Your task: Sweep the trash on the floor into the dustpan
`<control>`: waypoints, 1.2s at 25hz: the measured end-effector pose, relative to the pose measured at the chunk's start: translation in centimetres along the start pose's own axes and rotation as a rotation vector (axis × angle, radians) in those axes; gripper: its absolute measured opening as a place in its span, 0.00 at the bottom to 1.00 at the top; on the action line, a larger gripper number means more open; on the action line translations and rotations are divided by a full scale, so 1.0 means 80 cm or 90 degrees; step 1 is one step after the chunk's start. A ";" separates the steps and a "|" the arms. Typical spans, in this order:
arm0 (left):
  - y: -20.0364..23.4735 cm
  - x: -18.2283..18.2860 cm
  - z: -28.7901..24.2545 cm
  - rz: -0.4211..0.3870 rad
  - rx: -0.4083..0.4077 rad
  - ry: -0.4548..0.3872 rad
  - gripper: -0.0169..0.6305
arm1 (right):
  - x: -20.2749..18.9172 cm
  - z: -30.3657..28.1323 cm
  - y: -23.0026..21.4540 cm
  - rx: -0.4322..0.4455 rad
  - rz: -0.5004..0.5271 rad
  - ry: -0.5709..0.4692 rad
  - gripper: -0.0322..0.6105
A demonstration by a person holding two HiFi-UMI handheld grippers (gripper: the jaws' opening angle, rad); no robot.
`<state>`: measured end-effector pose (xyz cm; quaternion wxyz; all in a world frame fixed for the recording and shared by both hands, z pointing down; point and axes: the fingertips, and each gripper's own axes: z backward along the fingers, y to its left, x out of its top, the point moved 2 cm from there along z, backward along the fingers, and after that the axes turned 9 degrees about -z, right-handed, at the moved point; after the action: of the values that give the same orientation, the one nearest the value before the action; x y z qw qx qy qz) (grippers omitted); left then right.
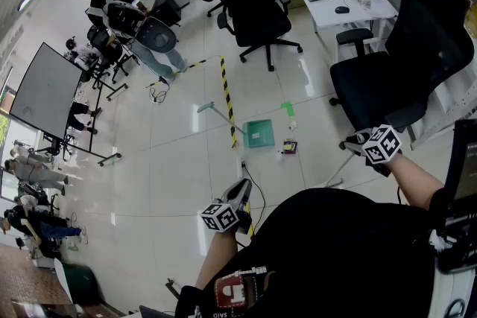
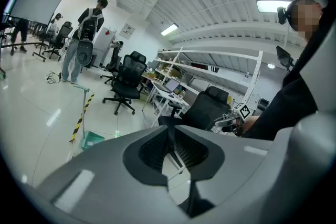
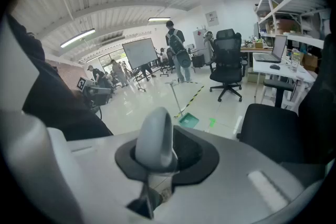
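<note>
Right hand-held gripper (image 3: 153, 161): clamped on the broom handle (image 3: 155, 136), at its rounded grey end, for sweeping.
Left hand-held gripper (image 2: 170, 145): jaws together, empty, held back.
Dustpan (image 1: 260, 133): on the floor (image 1: 171, 160) ahead; trash (image 1: 289, 147) just beside it.

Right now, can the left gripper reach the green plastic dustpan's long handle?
Probably not without stepping forward: the left gripper, jaws shut, sits near the body, apart from the green plastic dustpan. Nothing upright stands between them.
</note>
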<state>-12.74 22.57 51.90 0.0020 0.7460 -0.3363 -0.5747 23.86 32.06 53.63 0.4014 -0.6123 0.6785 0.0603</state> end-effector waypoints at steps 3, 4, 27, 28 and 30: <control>0.021 -0.001 -0.008 0.004 -0.006 -0.010 0.09 | 0.014 -0.020 -0.008 -0.010 0.004 0.012 0.12; 0.032 -0.002 -0.008 0.005 -0.009 -0.012 0.09 | 0.017 -0.028 -0.009 -0.014 0.002 0.016 0.12; 0.343 0.075 -0.019 0.032 -0.033 0.016 0.08 | 0.299 -0.221 -0.082 -0.150 -0.035 0.003 0.11; 0.343 0.074 -0.030 0.037 -0.023 0.024 0.09 | 0.314 -0.231 -0.099 -0.140 -0.028 0.001 0.11; 0.342 0.074 -0.051 0.045 0.008 0.038 0.08 | 0.347 -0.251 -0.131 -0.110 -0.005 -0.002 0.11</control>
<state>-22.22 -3.19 58.90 0.0274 0.7505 -0.3659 -0.5497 25.64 -3.68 54.22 0.3482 -0.6473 0.6677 0.1183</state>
